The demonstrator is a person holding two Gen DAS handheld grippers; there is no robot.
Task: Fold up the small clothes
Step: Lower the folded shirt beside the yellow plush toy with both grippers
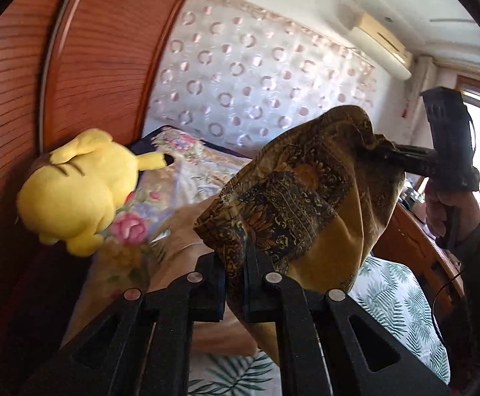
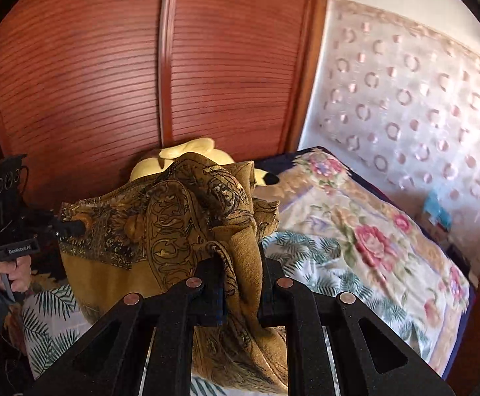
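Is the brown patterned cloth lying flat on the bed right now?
No: the patterned cloth hangs lifted above the bed, pinched by the left gripper and right gripper.

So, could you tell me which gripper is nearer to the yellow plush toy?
Left, I'd judge. The left gripper holds the patterned cloth with the plush toy just to its left; the right gripper grips the cloth's far side, further away.
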